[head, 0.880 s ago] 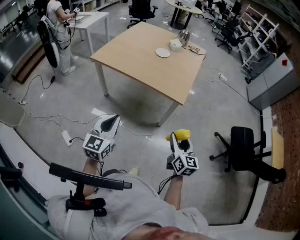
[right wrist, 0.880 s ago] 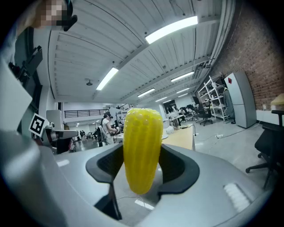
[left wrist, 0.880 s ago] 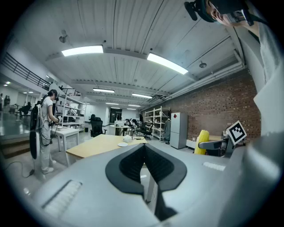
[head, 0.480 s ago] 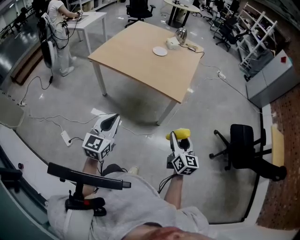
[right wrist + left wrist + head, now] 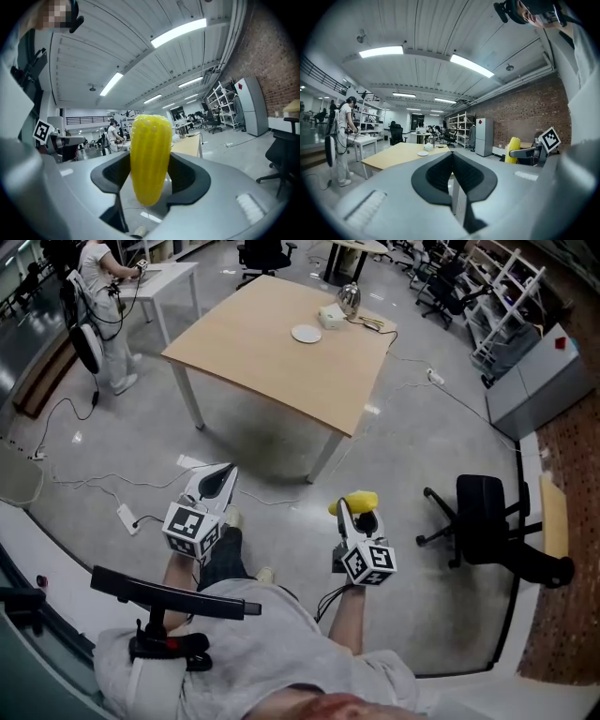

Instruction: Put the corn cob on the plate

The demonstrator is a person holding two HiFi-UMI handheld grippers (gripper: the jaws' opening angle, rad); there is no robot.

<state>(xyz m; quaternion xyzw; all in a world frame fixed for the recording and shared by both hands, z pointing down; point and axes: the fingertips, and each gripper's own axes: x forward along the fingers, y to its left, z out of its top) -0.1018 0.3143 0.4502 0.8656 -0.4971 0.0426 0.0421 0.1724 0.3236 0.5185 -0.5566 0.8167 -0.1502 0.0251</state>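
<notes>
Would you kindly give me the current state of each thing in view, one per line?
right claw: shut on the corn cob.
corn cob: upright between the jaws, held above the floor.
left claw: shut, empty.
plate: empty, lying on the table.
office chair: unoccupied.

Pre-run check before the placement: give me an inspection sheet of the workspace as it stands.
Surface: wooden table, some way ahead of the person.
Job's things: corn cob between the right tool's jaws; white plate on the table, looks bare.
Clutter: metal kettle and small white object beside the plate.
Tools: right tool shut on the corn cob; left tool shut, empty.
Cables: loose leads and power strip on the floor before the table.
Surroundings: black office chair at right; a person at another table.
</notes>
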